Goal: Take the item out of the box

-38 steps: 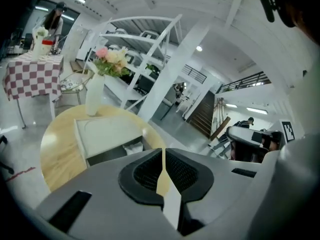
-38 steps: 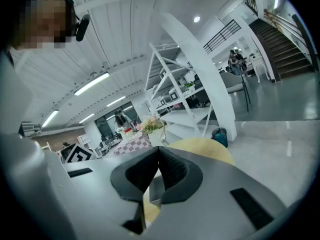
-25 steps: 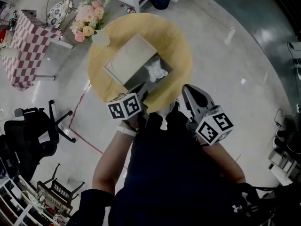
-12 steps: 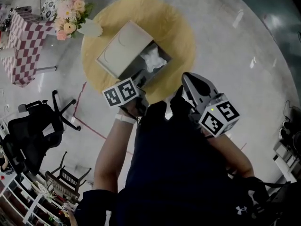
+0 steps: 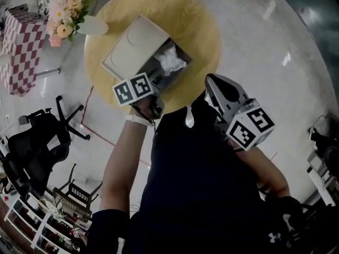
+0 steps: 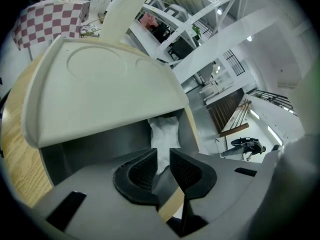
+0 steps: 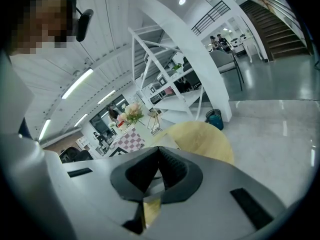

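While the white item (image 5: 171, 62) lies in the open box (image 5: 132, 46), the slightly parted left tool (image 6: 161, 158) hovers empty at its near edge, due to reach in; the right tool (image 7: 159, 153) is closed, empty.

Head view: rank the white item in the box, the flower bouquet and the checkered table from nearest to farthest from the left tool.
1. White item, in the open box just ahead of the left tool.
2. Flower bouquet, at the round table's far left edge.
3. Checkered table, farther left, beyond the bouquet.
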A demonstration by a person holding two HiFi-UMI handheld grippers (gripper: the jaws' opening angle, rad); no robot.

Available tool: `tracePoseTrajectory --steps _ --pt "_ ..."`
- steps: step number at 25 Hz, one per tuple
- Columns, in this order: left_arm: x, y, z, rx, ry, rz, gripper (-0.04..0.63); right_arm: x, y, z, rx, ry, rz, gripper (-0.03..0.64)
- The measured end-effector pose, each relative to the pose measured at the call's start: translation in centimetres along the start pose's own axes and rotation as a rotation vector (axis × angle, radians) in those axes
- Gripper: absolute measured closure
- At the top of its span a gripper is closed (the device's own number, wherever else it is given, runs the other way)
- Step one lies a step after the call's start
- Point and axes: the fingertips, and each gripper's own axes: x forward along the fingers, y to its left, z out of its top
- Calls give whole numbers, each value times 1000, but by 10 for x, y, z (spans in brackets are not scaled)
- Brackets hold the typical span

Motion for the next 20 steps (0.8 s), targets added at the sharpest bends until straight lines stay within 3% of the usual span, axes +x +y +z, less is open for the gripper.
tracePoseTrajectory --steps 7,20 --pt "14 10 -4 -17 50 40 512 9 -7 -1 25 29 12 606" --pt "36 14 -9 -52 121 46 509 18 -33 4 95 41 -9 606"
